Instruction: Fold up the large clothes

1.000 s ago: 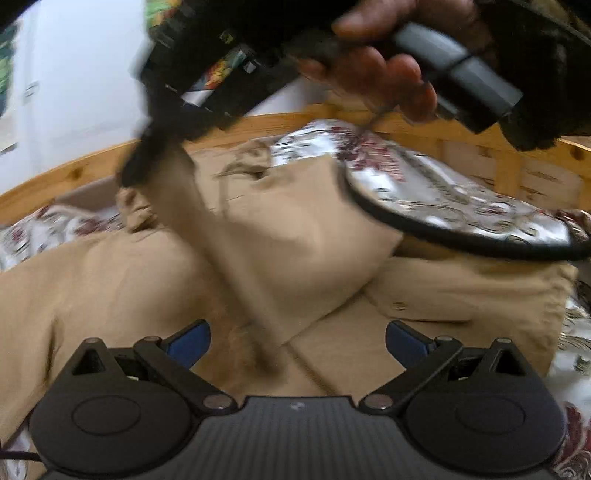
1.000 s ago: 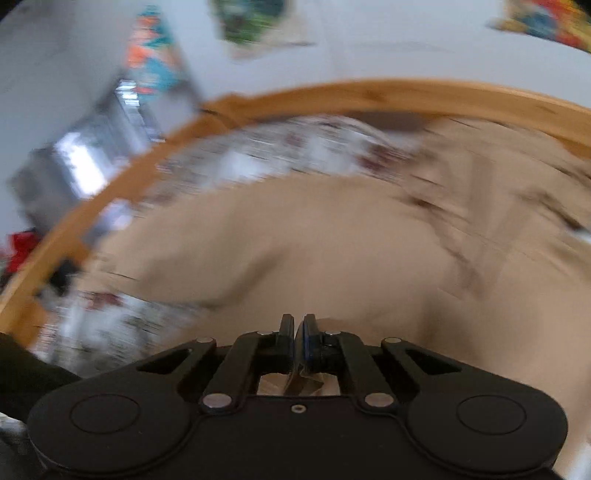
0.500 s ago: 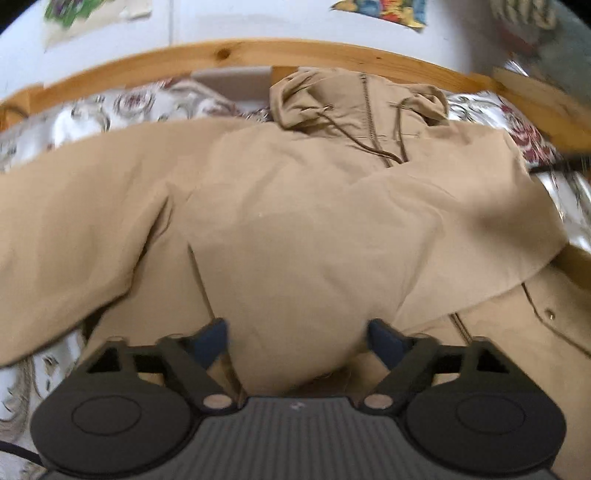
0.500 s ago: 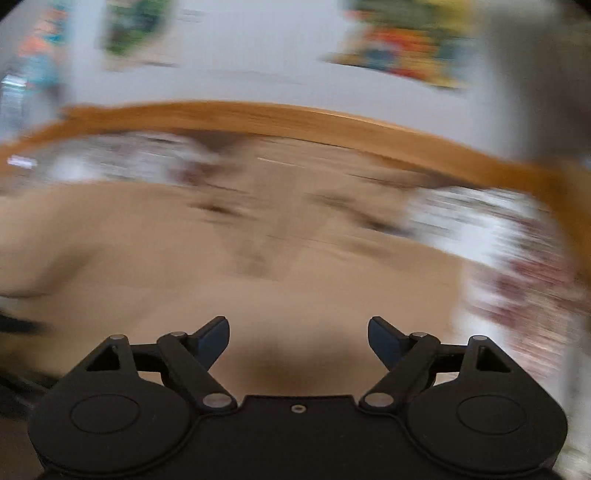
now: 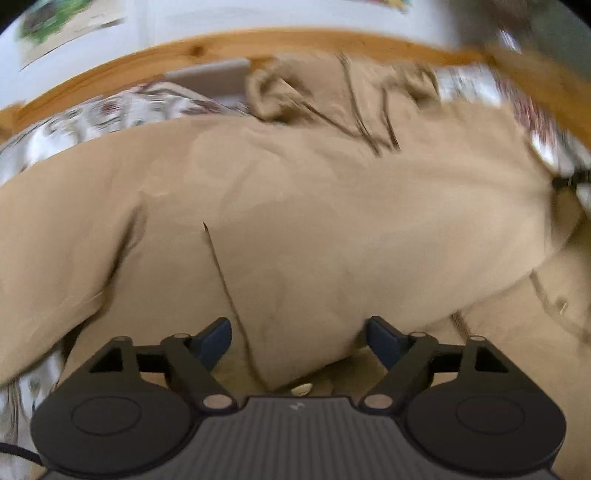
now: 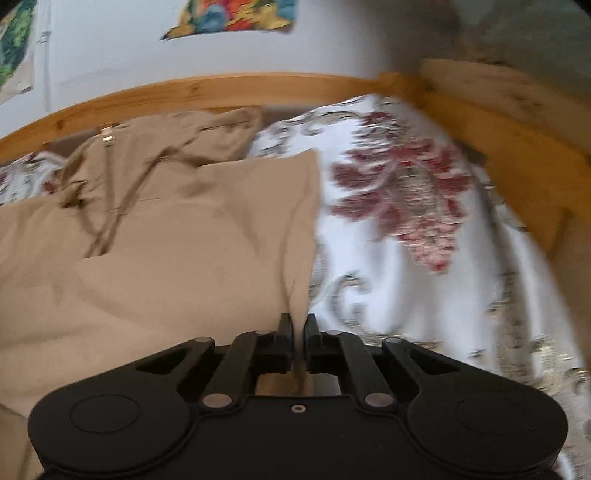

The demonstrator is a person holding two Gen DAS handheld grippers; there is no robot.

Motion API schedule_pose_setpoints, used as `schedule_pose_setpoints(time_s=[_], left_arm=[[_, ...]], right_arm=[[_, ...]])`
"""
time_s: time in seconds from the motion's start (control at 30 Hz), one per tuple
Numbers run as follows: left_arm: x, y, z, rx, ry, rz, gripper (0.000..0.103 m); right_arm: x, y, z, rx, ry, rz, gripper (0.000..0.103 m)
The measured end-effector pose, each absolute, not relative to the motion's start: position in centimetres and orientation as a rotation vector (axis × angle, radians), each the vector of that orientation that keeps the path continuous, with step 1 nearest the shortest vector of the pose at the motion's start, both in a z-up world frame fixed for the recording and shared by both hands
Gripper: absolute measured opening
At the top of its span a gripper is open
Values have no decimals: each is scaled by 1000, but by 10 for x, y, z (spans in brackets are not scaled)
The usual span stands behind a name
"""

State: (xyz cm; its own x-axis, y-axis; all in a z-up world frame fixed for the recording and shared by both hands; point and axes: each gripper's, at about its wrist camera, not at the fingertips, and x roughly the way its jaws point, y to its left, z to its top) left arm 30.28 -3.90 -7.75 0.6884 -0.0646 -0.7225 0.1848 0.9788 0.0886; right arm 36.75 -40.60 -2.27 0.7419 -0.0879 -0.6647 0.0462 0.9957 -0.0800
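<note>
A large tan hooded jacket [image 5: 314, 221] lies spread on the bed, hood and drawstrings at the far side. In the left wrist view my left gripper [image 5: 299, 338] is open, its jaws set either side of a folded-over flap of the jacket. In the right wrist view the jacket [image 6: 166, 240] fills the left half. My right gripper [image 6: 298, 325] is shut on the jacket's right edge, and the cloth runs up from between the fingers.
The bed has a white floral cover [image 6: 406, 221] and a wooden frame [image 6: 498, 147] along the far and right sides. A wall with colourful pictures [image 6: 232, 18] stands behind. The cover also shows at the left in the left wrist view [image 5: 110, 114].
My right gripper let go of the cloth, swung right and has shut on the jacket's right edge. My left gripper stays open and has moved closer over the jacket.
</note>
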Motion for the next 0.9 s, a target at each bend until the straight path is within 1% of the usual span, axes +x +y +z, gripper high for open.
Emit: schedule_pose_setpoints(time_s=[0.07,0.17,0.23,0.3,0.37,0.47,0.5,0.6,0.63,0.7,0.73,0.77,0.83,0.9], left_arm=[[311,-49,-87,245,801,-132,89],[308,-44,-85,217,789,-124,90],[302,-35,-82,173,780,-118,92],[295,-26,-77,142,746,-123,94],[294,-22,-74,140,716,-99,97],[306,-24,-78,184,762,-19,98],[309,-23,-79,185,775,-10,100],[311,-18,-84,167,778,-5,103],[311,-16,-85,151,783,-8,103],[311,-10,-86,115,797,-15,103],[312,-8,-85,101,803,-17,103],[312,-6,-85,87,807,-21,103],[312,-3,-84,69,812,-18,102],[310,-1,-81,51,809,-17,102]], right_arm=[[375,-410,-38,-107,752,-84,4],[380,-402,-42,-150,739,-100,5],[376,-397,-34,-172,716,-128,15],[362,-388,-21,-227,636,-106,44],[364,-376,-11,-296,552,-79,58],[390,-357,-7,-356,513,-70,58],[402,-353,-7,-358,511,-83,58],[442,-352,-13,-356,548,-150,60],[459,-356,-19,-357,603,-161,62],[479,-367,-32,-324,686,-159,76],[482,-372,-31,-285,687,-161,79],[481,-378,-27,-233,681,-160,79],[467,-381,-18,-176,652,-167,76],[436,-382,-10,-164,614,-146,78]])
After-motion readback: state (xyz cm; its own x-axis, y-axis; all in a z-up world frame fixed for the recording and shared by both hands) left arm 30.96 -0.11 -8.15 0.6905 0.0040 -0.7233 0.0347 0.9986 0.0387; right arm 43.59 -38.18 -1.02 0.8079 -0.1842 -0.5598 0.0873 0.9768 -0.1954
